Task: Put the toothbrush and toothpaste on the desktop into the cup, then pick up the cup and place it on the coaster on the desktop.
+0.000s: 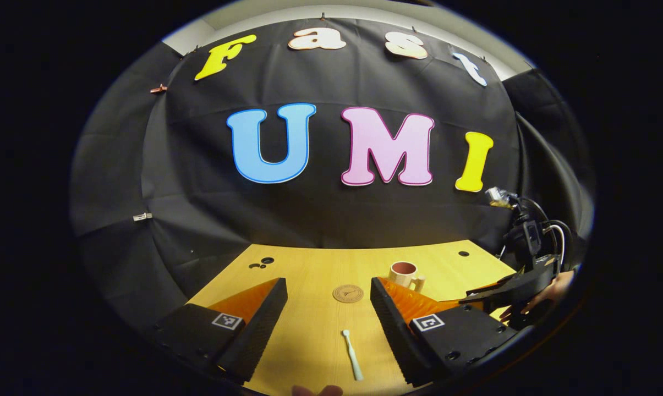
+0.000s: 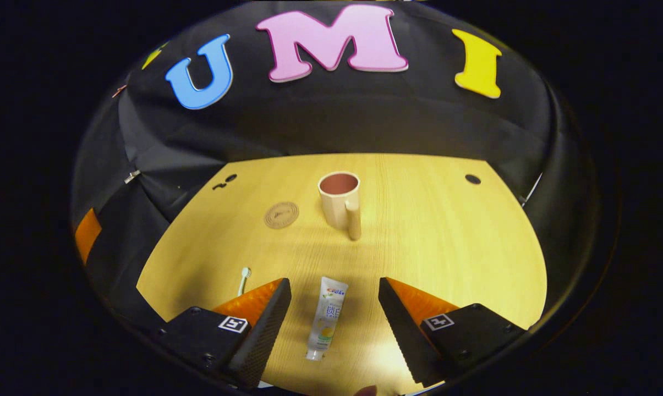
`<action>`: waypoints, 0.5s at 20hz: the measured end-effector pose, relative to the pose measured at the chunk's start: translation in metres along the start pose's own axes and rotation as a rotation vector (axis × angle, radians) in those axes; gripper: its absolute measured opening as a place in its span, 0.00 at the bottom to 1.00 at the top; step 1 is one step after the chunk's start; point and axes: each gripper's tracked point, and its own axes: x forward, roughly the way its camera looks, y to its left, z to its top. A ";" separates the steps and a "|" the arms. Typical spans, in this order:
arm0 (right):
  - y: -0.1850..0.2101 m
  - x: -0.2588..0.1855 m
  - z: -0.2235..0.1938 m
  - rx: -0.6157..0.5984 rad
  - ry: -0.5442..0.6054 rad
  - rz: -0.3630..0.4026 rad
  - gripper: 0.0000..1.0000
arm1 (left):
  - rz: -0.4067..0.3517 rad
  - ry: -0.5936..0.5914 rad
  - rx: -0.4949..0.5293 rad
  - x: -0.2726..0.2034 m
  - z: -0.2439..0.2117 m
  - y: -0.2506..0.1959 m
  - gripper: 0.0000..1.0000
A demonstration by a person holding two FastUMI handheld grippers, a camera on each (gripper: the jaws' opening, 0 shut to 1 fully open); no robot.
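Note:
In the left gripper view a white toothbrush (image 1: 352, 355) lies flat on the wooden desktop (image 1: 314, 322), between the wide-apart fingers of my open left gripper (image 1: 329, 319). Beyond it lie a round cork coaster (image 1: 348, 293) and a beige cup (image 1: 405, 274) with a handle. In the right gripper view a white toothpaste tube (image 2: 325, 318) lies between the fingers of my open right gripper (image 2: 334, 311), cap end nearest me. The cup (image 2: 340, 200) stands upright farther off, the coaster (image 2: 281, 214) to its left, the toothbrush (image 2: 244, 279) head peeking past my left finger.
The other gripper (image 1: 521, 283), held by a hand (image 1: 551, 291), hovers over the desktop's right side in the left gripper view. Small dark holes (image 2: 472, 179) mark the desktop's far corners. The desktop's far edge meets the black cloth wall.

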 end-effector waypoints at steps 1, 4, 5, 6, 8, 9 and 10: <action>-0.001 0.008 -0.008 0.008 0.045 -0.009 0.98 | 0.006 0.007 -0.002 0.000 -0.005 0.002 0.96; -0.005 0.036 -0.036 0.038 0.167 -0.019 0.99 | 0.024 0.032 -0.005 0.002 -0.014 0.008 0.96; -0.004 0.045 -0.044 0.054 0.211 -0.017 0.99 | 0.029 0.039 -0.005 0.002 -0.018 0.009 0.96; -0.005 0.052 -0.053 0.067 0.247 -0.015 0.96 | 0.033 0.044 -0.007 0.003 -0.020 0.009 0.96; -0.010 0.065 -0.068 0.074 0.311 -0.028 0.92 | 0.040 0.053 -0.010 0.004 -0.023 0.010 0.96; -0.008 0.069 -0.072 0.081 0.335 -0.021 0.90 | 0.044 0.057 -0.012 0.005 -0.026 0.010 0.96; -0.006 0.071 -0.074 0.085 0.350 -0.013 0.87 | 0.047 0.062 -0.013 0.005 -0.028 0.010 0.96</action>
